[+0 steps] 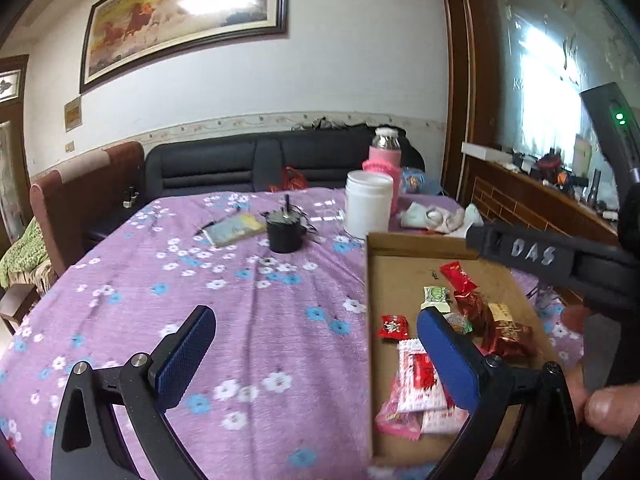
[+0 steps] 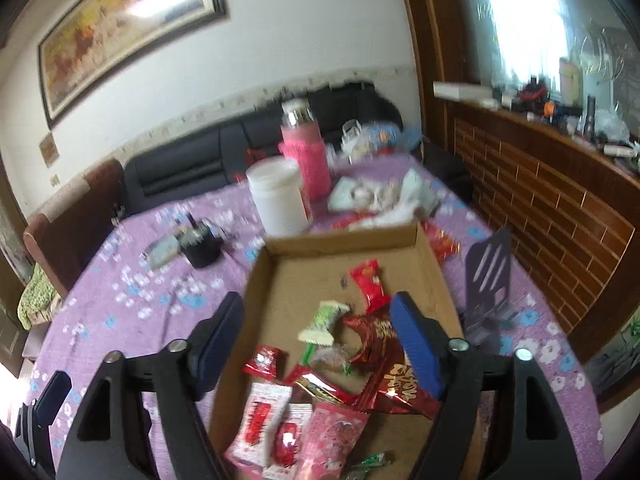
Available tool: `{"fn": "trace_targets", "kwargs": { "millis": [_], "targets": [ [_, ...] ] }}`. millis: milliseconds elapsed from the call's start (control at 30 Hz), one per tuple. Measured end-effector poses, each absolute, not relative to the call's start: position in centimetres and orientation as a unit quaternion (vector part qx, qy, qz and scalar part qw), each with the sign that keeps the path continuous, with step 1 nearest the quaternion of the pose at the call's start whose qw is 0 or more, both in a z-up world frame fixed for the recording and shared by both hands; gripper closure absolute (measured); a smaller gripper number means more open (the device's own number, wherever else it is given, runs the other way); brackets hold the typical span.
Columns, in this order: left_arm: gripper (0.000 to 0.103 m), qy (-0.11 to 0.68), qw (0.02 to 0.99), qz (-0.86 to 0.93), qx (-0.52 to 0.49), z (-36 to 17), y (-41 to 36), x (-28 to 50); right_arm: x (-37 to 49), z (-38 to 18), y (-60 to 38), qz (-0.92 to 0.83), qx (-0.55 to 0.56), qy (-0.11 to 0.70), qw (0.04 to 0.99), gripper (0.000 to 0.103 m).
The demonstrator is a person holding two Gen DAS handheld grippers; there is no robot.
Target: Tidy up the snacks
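Note:
A shallow cardboard box lies on the purple flowered tablecloth and holds several wrapped snacks. Among them are a red packet, a green-and-white candy, a large red foil bag, white-and-red sachets and a pink packet. My right gripper hangs open above the box, with nothing between its blue pads. My left gripper is open and empty over the cloth, straddling the cardboard box's left wall. One right finger crosses the box's far corner.
Behind the box stand a white jar, a pink-sleeved bottle and crumpled white wrapping. A black cup and a flat booklet sit mid-table. A black slotted stand and a loose red packet are right of the box.

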State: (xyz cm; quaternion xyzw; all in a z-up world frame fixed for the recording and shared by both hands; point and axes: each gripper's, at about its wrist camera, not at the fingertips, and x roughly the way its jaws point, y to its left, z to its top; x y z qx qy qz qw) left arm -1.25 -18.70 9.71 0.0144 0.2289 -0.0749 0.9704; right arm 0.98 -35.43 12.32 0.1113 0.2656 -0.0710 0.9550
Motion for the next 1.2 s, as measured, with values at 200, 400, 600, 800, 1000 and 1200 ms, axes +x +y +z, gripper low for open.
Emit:
{"fn": "trace_targets", "kwargs": {
  "millis": [200,400,600,800,1000,1200],
  "targets": [
    [0.001,0.222,0.967,-0.039,0.115,9.6,-16.7,-5.9,-5.8,13.0,-32.9,-0.064,0.075,0.234,0.967,0.012],
    [0.001,0.234,0.964,-0.051,0.114,7.6,-13.5,-10.9,-13.4,10.7,-31.1,-0.086,0.039,0.22,0.971,0.002],
    [0.001,0.251,0.963,-0.044,0.088,5.4,-11.8,-10.8,-17.2,7.4,-31.4,-0.104,0.069,0.235,0.964,0.002],
    [0.001,0.276,0.955,-0.078,0.073,4.9,-11.8,-10.7,-18.0,6.2,-30.7,-0.126,0.063,0.22,0.965,0.002],
    [0.001,0.291,0.95,-0.072,0.081,4.5,-12.1,-10.3,-17.0,5.3,-30.1,-0.124,0.061,0.234,0.962,0.002],
    [0.001,0.296,0.948,-0.076,0.087,4.4,-12.2,-10.2,-16.1,4.9,-30.3,-0.131,0.062,0.256,0.956,0.002]
  ]
}}
